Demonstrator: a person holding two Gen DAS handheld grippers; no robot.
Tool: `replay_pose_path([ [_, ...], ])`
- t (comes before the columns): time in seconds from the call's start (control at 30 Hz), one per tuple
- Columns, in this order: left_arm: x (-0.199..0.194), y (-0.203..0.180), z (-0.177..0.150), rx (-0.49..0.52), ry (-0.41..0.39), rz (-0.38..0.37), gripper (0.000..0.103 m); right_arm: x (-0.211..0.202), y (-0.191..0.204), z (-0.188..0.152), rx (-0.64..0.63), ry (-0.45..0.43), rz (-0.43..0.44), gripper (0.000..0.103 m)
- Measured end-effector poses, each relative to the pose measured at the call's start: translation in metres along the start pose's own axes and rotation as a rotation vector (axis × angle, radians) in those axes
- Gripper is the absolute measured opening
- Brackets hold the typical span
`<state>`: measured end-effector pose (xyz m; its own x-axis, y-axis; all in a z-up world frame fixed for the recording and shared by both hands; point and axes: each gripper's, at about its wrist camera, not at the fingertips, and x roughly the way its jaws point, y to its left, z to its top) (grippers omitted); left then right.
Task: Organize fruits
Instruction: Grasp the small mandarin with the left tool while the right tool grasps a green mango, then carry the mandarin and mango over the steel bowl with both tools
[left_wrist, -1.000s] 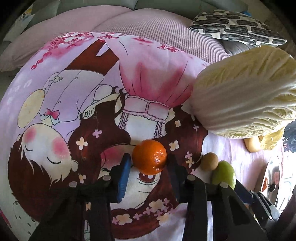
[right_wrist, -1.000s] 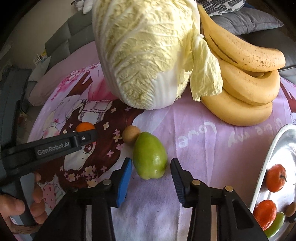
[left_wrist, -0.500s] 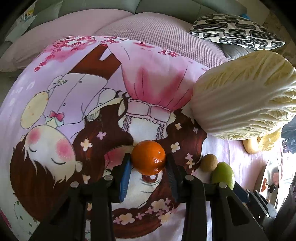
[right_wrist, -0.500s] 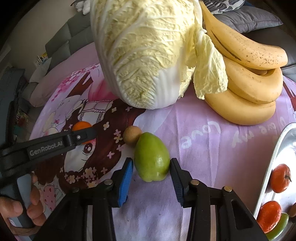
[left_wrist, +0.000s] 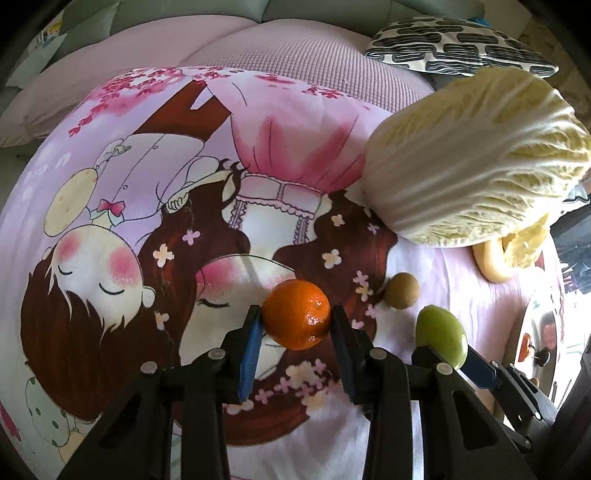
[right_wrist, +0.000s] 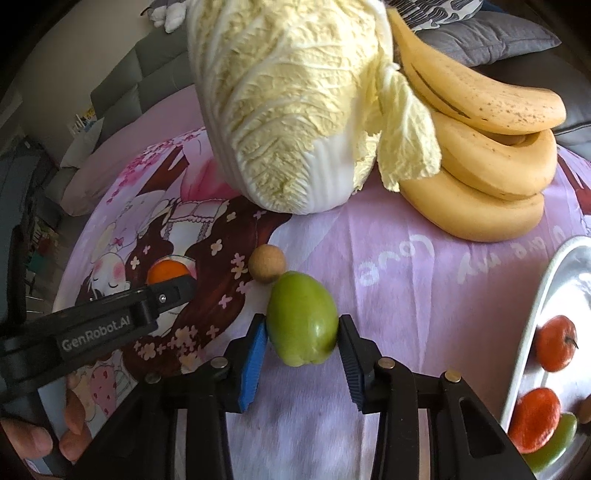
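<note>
Gripping orange (left_wrist: 296, 314) in left hand-held gripper (left_wrist: 295, 334); right hand-held gripper (right_wrist: 302, 341) clamping green fruit (right_wrist: 302, 323)

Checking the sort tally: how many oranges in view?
3. One orange sits between the left gripper pads on the cloth; two more lie in the metal tray at right. The tray is cut off, so others may be hidden.

Both black plastic grippers, left (left_wrist: 297, 341) and right (right_wrist: 302, 349), had one blue-padded finger, one black ribbed finger, silver screws; left casing was marked "GenRobot.AI".
</note>
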<state>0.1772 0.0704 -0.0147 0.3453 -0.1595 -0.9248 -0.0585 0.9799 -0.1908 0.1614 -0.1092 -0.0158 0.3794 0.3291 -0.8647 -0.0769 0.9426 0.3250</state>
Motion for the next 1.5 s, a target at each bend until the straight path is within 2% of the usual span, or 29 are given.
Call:
replay_pose_path([
  [0.27, -0.008, -0.010, -0.012, 0.010, 0.013, -0.025, 0.038, -0.031, -0.012, -0.015, 0.033, -0.026, 0.002, 0.041],
  [0.7, -0.042, -0.055, -0.030, 0.087, -0.052, -0.068, 0.038, -0.093, -0.031, -0.036, 0.084, -0.101, -0.020, 0.041],
  [1.17, -0.061, -0.111, -0.048, 0.212, -0.082, -0.092, 0.038, -0.119, -0.059, -0.053, 0.143, -0.133, -0.036, 0.041],
  [1.5, -0.062, -0.142, -0.056, 0.266, -0.089, -0.072, 0.038, -0.136, -0.106, -0.059, 0.239, -0.169, -0.059, 0.041],
])
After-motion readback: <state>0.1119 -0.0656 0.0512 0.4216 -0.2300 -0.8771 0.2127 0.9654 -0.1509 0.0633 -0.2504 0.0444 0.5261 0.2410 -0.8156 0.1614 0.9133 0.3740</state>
